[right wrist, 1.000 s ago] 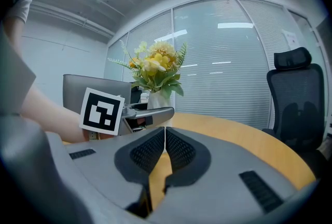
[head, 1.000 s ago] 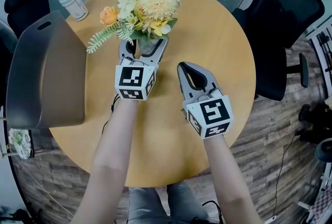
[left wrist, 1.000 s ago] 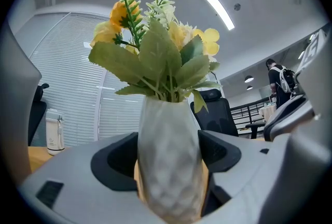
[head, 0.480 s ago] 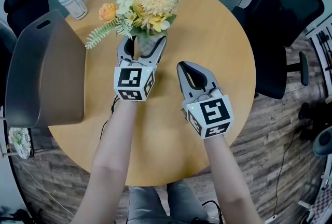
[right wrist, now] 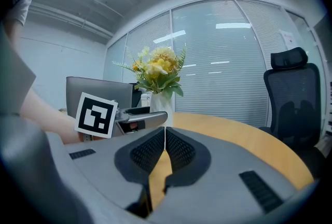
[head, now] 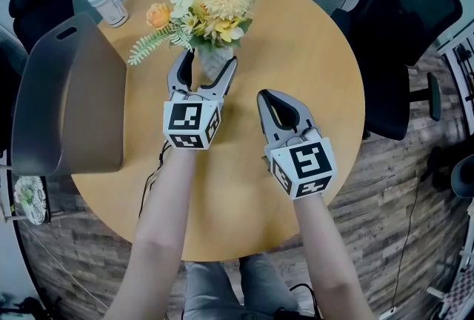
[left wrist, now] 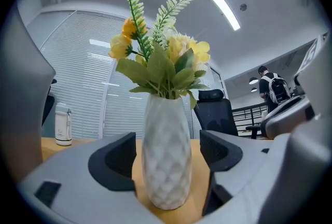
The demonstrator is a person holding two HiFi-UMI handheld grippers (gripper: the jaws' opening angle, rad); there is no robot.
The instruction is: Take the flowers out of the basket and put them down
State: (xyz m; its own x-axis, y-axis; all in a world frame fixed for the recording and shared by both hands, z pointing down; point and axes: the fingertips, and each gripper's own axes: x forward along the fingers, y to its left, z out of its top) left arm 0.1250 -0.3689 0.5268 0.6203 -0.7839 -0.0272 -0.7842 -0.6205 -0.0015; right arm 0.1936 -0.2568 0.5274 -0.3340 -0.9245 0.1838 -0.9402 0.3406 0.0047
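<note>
Yellow, cream and orange flowers (head: 207,4) stand in a white faceted vase (head: 212,65) at the far side of the round wooden table (head: 311,52). No basket is in view. My left gripper (head: 207,58) reaches level around the vase and its jaws have just been opening. In the left gripper view the vase (left wrist: 166,155) stands upright on the table between the two pads (left wrist: 116,158), with a gap on each side. My right gripper (head: 269,95) hovers to the right, nearer me. Its jaws (right wrist: 165,129) are shut with nothing between them.
A grey chair back (head: 67,96) overlaps the table's left edge. A white lidded cup (head: 107,4) stands at the far left of the table. A black office chair (head: 407,22) is at the right. A thin cable (head: 152,178) runs under my left forearm.
The left gripper's jaws have spread wider and stand off the vase's sides. The vase and flowers sit slightly further from me. The right gripper has stayed put.
</note>
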